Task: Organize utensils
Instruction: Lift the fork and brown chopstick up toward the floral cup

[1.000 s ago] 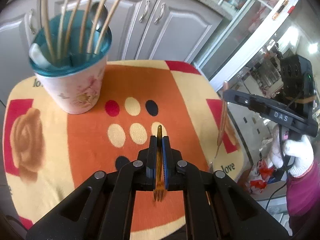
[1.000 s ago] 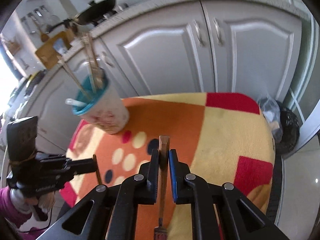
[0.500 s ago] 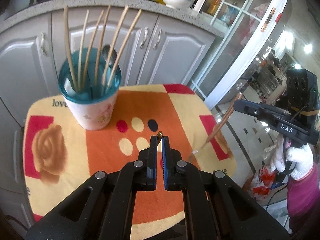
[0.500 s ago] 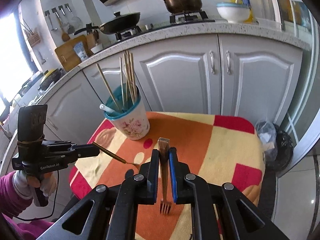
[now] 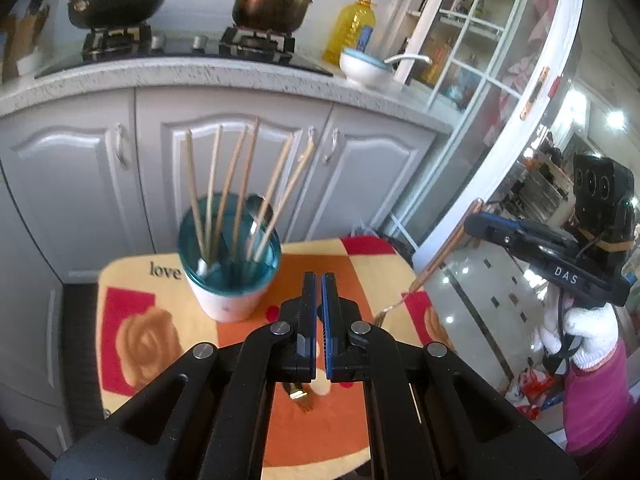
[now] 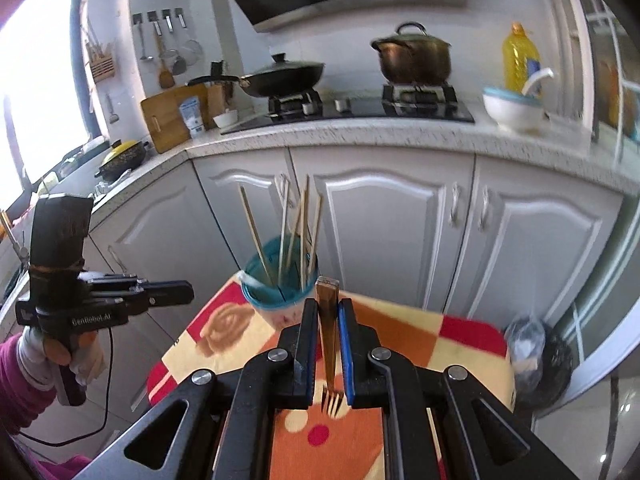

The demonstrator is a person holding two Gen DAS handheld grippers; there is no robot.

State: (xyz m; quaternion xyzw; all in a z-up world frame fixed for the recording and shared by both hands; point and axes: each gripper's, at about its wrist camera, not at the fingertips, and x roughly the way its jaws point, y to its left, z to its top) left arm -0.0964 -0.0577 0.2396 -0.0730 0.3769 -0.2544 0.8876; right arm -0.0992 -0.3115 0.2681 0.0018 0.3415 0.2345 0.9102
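cup with chopsticks at bench far-left corner, near edge | open cloth in front | right gripper clamps fork, tines down | left gripper shut on small fork

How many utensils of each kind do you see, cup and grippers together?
Chopsticks in the cup: 6
Forks: 2, left fork in the left gripper, right fork in the right gripper
Metal spoon in the cup: 1
White-handled piece in the cup, kind unclear: 1
Total: 10
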